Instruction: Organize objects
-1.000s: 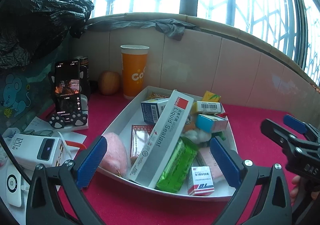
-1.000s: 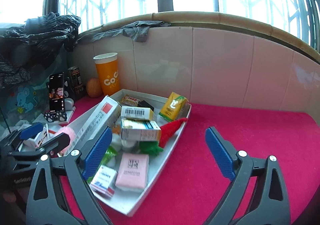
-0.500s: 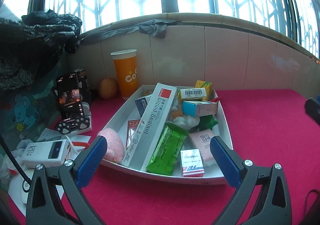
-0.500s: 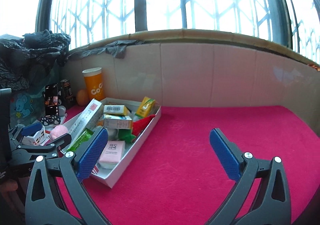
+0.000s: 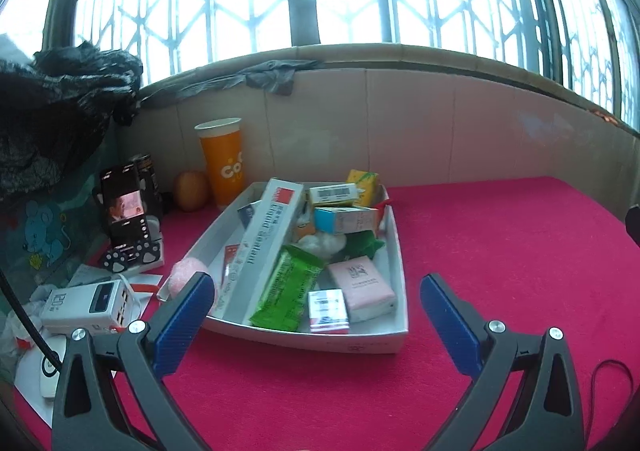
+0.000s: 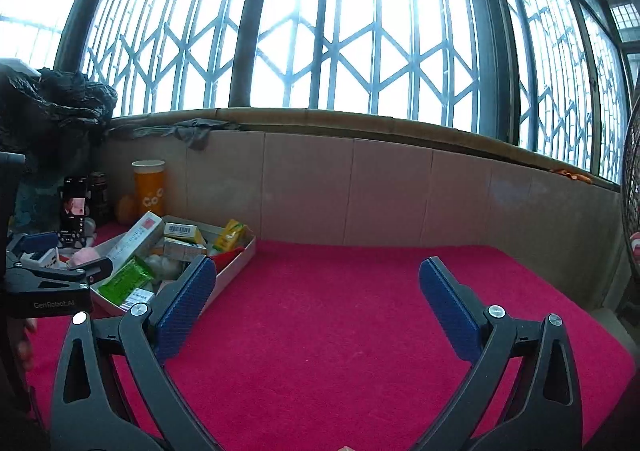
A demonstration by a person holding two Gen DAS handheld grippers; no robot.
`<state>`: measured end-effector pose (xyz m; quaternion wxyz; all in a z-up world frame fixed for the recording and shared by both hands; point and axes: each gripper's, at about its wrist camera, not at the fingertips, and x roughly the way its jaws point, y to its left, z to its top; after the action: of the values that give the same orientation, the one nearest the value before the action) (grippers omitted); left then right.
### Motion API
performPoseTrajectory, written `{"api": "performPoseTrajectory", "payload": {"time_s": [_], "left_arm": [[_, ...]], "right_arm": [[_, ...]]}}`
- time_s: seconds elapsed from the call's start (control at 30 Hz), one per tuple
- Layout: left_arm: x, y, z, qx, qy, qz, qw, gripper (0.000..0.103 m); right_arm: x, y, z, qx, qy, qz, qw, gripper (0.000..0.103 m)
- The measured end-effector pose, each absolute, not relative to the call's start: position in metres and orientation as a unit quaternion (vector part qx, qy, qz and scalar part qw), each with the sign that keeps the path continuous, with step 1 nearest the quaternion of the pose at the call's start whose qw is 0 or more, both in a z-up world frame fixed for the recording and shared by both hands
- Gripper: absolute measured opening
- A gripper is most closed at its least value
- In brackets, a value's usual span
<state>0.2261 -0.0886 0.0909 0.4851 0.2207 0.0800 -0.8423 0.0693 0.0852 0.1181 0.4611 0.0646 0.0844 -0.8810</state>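
Note:
A white tray [image 5: 362, 342] sits on the red cloth, crowded with small packs. Across it lies a long grey Liquid Sealant box [image 5: 262, 241], with a green packet [image 5: 288, 289], a pink box [image 5: 362, 285], a small red-and-white box [image 5: 328, 311], a blue-ended box [image 5: 344, 219] and a yellow carton [image 5: 362, 185]. A pink puff [image 5: 186, 275] rests at its left corner. My left gripper [image 5: 316, 309] hangs open just short of the tray's near wall. In the right wrist view my right gripper [image 6: 316, 295] is open over bare cloth, and the tray [image 6: 236, 271] lies to its left.
Left of the tray stand an orange cup [image 5: 222, 163], an orange fruit [image 5: 191, 191], a phone on a paw stand [image 5: 124, 211] and a white power bank [image 5: 86, 305]. A tiled wall [image 6: 384, 187] and barred window close the back. Red cloth [image 6: 360, 315] spreads right.
Both grippers have pulled back and up from the tray, so it looks smaller. The right gripper has swung right over bare cloth. Both stay open.

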Motion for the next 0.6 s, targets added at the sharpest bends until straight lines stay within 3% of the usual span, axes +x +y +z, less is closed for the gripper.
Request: {"api": "performPoseTrajectory", "payload": {"time_s": [0.33,0.6], "left_arm": [[0.189,-0.059,0.083,0.257,0.061,-0.860,0.437,0.103],[0.180,-0.048,0.083,0.262,0.054,-0.847,0.459,0.103]], "right_arm": [[0.042,0.119,0.114,0.097,0.054,-0.895,0.432,0.102],[0.034,0.136,0.110,0.112,0.039,-0.897,0.425,0.102]]}}
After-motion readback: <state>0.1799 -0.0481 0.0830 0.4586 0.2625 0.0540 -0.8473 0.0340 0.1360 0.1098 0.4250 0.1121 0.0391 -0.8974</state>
